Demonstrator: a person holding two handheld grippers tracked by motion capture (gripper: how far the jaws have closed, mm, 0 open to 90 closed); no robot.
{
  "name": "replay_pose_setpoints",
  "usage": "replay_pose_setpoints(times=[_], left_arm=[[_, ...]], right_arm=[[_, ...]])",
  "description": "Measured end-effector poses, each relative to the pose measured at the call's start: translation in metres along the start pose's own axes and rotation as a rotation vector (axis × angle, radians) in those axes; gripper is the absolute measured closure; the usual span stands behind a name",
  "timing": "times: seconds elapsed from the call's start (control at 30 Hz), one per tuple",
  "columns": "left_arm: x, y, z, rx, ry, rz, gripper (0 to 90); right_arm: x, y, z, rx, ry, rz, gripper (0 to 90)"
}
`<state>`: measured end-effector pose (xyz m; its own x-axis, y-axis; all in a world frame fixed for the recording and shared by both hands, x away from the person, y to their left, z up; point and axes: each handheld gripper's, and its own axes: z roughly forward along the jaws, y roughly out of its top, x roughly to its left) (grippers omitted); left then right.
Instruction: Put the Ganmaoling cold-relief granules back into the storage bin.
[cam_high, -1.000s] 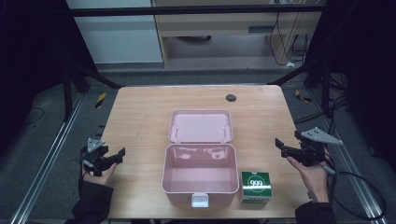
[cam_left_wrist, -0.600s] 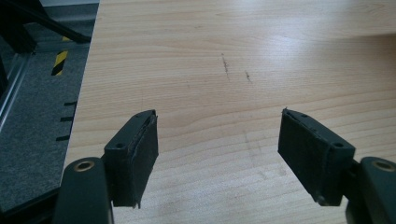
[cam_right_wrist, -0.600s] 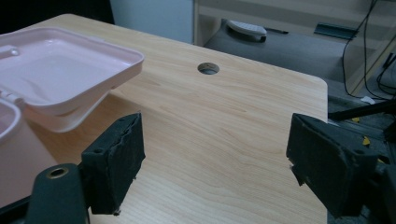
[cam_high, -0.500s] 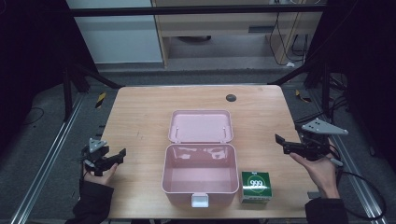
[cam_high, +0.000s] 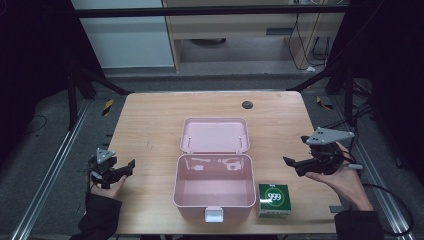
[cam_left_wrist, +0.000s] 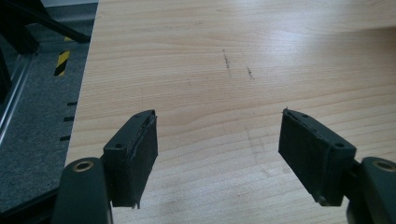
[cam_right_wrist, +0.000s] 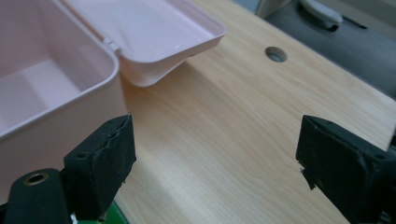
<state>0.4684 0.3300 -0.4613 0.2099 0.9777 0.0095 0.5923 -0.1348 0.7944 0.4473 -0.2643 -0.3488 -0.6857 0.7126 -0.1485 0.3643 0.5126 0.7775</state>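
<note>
Jaws on both your grippers stand wide apart with nothing between them. Your right gripper (cam_high: 300, 166), at the right of the high view, has risen a little and tilted over the last second, its grey plate now higher in the frame, while your left gripper (cam_high: 122, 170) has barely shifted at the lower left. That suggests the right hand is starting its approach and the left is waiting.

Your nearest thing is the green box (cam_high: 273, 199) printed with 999, standing on the tabletop (cam_high: 150, 125) at the lower centre-right of the high view, just beside the right wall of the open pink case (cam_high: 213, 186). It lies below and to the left of your right jaws in that frame, near but apart. In the right gripper view a sliver of green (cam_right_wrist: 112, 218) shows at the bottom edge under the left jaw, with the case wall (cam_right_wrist: 56, 126) and its laid-back lid (cam_right_wrist: 154, 32) at the upper left. You likely need to bring the right jaws down and toward yourself to reach it.
</note>
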Motion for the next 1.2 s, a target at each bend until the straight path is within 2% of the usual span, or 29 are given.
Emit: replay_pose_setpoints(times=[0.03,0.07,0.1,0.13,0.23,0.43,1.07,1.17,1.2], left_arm=[[0.000,0.000,0.000,0.000,0.000,0.000,27.7],[0.000,0.000,0.000,0.001,0.000,0.001,27.7],[0.000,0.000,0.000,0.001,0.000,0.001,27.7],[0.000,0.000,0.000,0.001,0.001,0.003,27.7],[0.000,0.000,0.000,0.001,0.002,0.004,27.7],[-0.001,0.000,0.001,0.008,-0.002,0.008,27.6],[-0.001,0.000,0.001,0.007,0.000,0.015,27.6],[-0.001,0.000,0.001,0.007,0.000,0.016,27.6],[-0.001,0.000,0.001,0.008,0.000,0.016,27.6]], right_arm=[[0.000,0.000,0.000,0.000,0.000,0.000,11.9],[0.004,0.002,0.002,0.020,0.015,-0.027,11.8],[0.004,0.002,0.002,0.020,0.015,-0.027,11.8],[0.006,0.005,0.003,0.032,0.032,-0.051,11.7],[0.008,0.007,0.003,0.045,0.049,-0.068,11.6],[0.016,0.012,0.002,0.090,0.103,-0.140,11.5],[0.034,0.017,0.005,0.212,0.243,-0.276,7.7],[0.036,0.016,0.006,0.227,0.253,-0.288,7.1],[0.038,0.015,0.006,0.243,0.259,-0.306,6.9]])
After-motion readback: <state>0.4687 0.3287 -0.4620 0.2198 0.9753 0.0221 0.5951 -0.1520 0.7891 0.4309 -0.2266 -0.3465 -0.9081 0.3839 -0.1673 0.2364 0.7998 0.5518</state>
